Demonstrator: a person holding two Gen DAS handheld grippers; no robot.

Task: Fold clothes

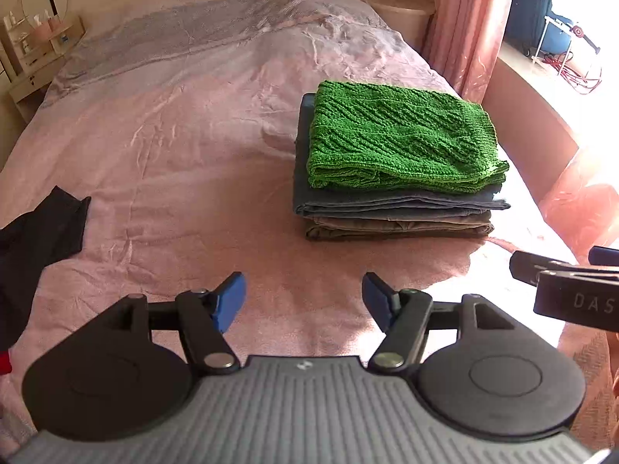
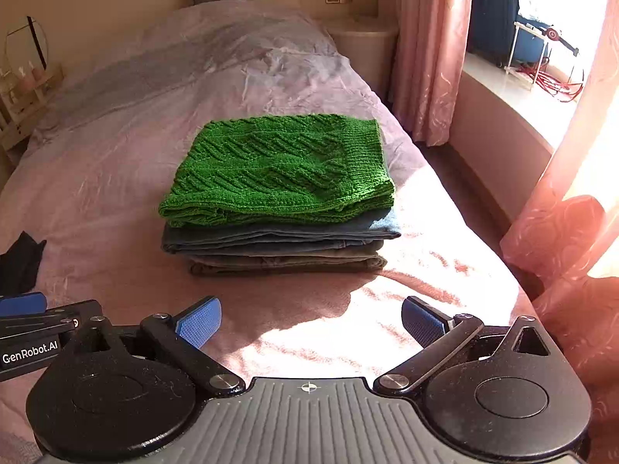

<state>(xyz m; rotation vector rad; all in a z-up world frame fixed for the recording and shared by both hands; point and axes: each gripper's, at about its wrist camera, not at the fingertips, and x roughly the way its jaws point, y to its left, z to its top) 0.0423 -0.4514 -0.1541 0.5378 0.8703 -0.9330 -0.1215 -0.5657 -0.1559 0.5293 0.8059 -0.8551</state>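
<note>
A folded green knit sweater tops a neat stack on the pink bed, over a folded blue garment and an olive one. The same stack shows in the right wrist view: sweater, blue garment, olive garment. A loose black garment lies at the bed's left edge, also seen in the right wrist view. My left gripper is open and empty, short of the stack and to its left. My right gripper is open and empty, just in front of the stack.
The pink bedspread covers the bed. Pink curtains and a window ledge run along the right. A nightstand stands at the far right, and a shelf with a round mirror at the far left.
</note>
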